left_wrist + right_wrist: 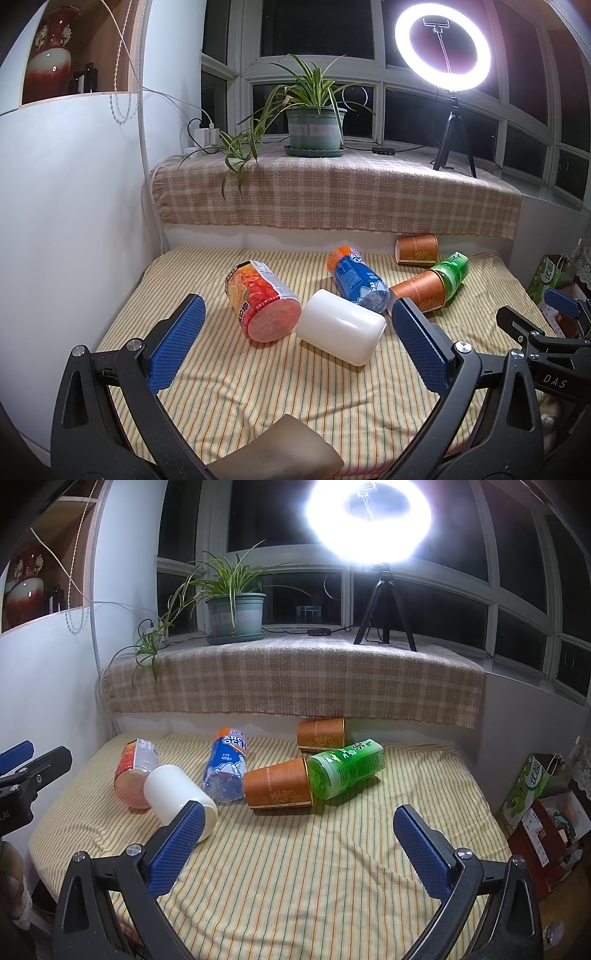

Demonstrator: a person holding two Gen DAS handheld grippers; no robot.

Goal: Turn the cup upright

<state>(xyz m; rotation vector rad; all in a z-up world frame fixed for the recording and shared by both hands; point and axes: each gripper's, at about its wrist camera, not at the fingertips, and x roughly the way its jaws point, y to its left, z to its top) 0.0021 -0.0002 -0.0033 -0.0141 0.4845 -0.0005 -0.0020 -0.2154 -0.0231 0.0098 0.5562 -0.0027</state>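
- Both tongs stand wide apart and hold nothing: the left tongs (297,345) frame the white cup (340,326), and the right tongs (299,849) hover over bare striped cloth, with the near orange paper cup (279,784) ahead of them.
- The surface looks like a bed (295,886) with a striped sheet; being soft, it may let a stood cup tip, so I would set it down squarely and release slowly.
- The white cup lies on its side, touching the red-orange jar (260,302) on its left. To right it well, I judge the left tongs should close across its barrel near the middle, lift slightly clear of the jar, then rotate. Which end is the mouth I cannot tell from these views.
- Count, near to far: one white cup, one red-orange jar, one blue bottle (356,278), one green bottle (345,768), two orange paper cups. All six lie on their sides.
- The near orange cup touches the green bottle; the far orange paper cup (321,734) lies against the ledge wall.
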